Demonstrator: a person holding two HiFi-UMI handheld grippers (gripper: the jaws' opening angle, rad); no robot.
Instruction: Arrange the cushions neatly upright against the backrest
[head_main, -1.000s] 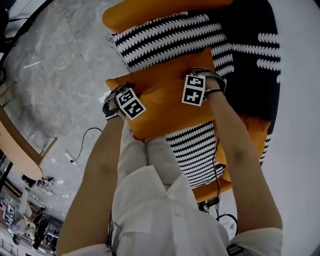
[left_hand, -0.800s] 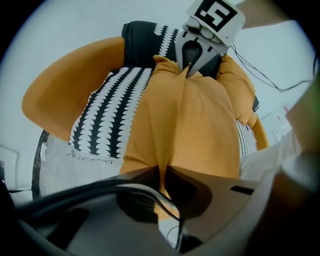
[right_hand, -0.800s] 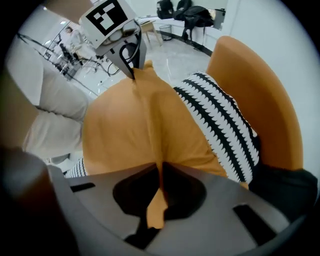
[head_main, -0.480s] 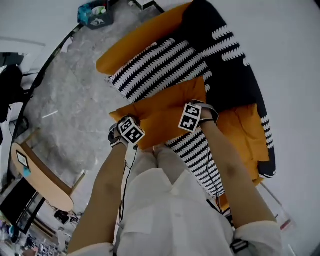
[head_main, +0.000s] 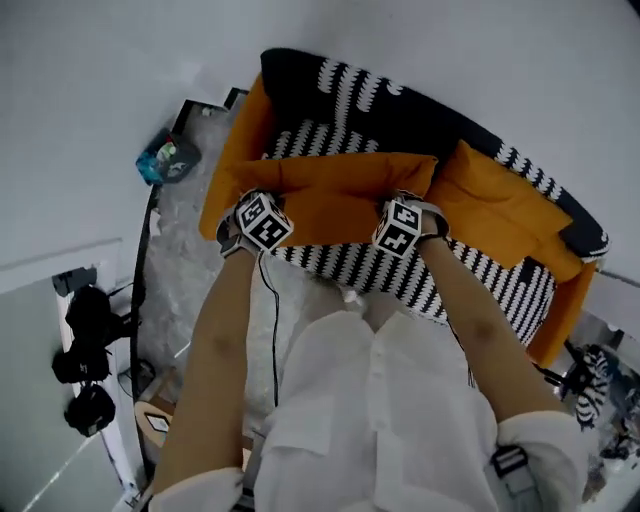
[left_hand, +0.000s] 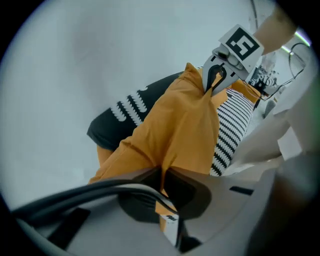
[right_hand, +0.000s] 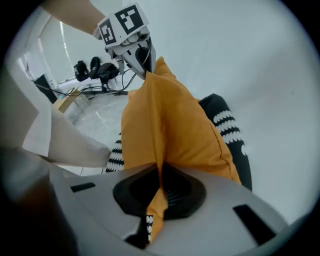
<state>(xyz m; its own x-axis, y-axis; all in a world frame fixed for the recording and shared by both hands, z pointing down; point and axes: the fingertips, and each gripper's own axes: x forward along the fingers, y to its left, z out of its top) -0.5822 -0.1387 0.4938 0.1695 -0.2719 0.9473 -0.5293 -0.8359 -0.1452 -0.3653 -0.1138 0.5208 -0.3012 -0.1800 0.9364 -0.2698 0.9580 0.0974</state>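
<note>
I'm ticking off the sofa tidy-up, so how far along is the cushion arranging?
Looks done: the right cushion, orange, seems propped against the backrest.
In hand: the held cushion, also orange, is pinched at its top edge by the left gripper and the right gripper, both shut on it, over the striped seat.
Left: standing it upright against the backrest, beside the other.

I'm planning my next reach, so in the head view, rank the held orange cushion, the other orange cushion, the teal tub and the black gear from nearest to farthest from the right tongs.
1. Held cushion: pinched in the right tongs, centre.
2. Other cushion: just right, on the sofa.
3. Teal tub: beyond the sofa's left end.
4. Black gear: far lower left.
</note>
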